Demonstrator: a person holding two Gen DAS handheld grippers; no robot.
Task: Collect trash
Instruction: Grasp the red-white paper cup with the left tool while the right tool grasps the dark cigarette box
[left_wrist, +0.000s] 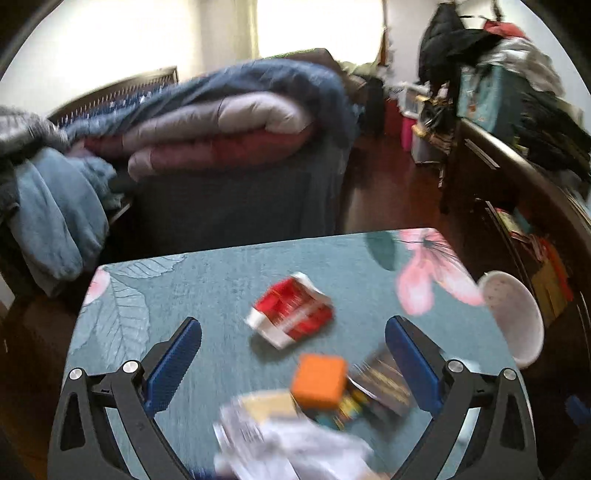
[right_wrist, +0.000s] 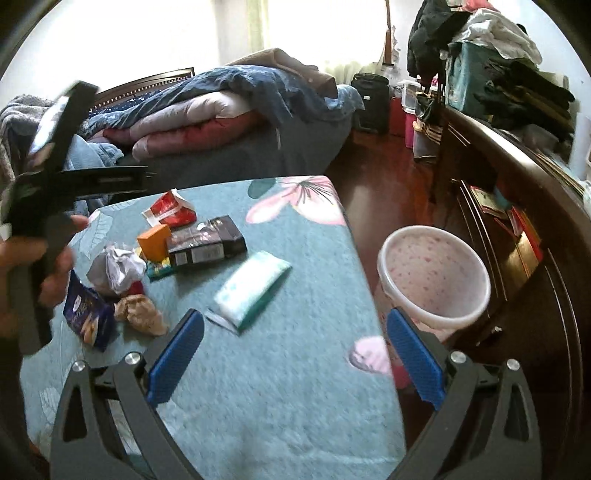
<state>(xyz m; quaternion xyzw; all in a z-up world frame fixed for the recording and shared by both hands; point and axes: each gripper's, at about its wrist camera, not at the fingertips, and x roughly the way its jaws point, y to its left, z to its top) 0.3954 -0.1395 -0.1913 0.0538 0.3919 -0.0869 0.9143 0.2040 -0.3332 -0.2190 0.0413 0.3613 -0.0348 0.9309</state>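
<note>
Trash lies on the table's teal flowered cloth (right_wrist: 295, 387): a red-and-white wrapper (right_wrist: 171, 212), an orange box (right_wrist: 155, 242), a dark packet (right_wrist: 207, 240), a white-green tissue pack (right_wrist: 255, 288), a crumpled white bag (right_wrist: 116, 269), a blue snack bag (right_wrist: 86, 317) and brown crumpled paper (right_wrist: 142, 314). My right gripper (right_wrist: 295, 317) hangs open above the cloth, just short of the tissue pack, holding nothing. My left gripper (left_wrist: 293, 325) is open too, over the red wrapper (left_wrist: 291, 315), with the orange box (left_wrist: 319, 382) and blurred white bag (left_wrist: 280, 443) between its arms.
A pink dotted bin (right_wrist: 434, 273) stands on the floor off the table's right edge, also seen as the bin (left_wrist: 513, 314) in the left wrist view. A hand (right_wrist: 33, 273) holds the other tool at left. A bed with folded quilts (right_wrist: 207, 118) lies beyond; dark wooden drawers (right_wrist: 517, 221) stand at right.
</note>
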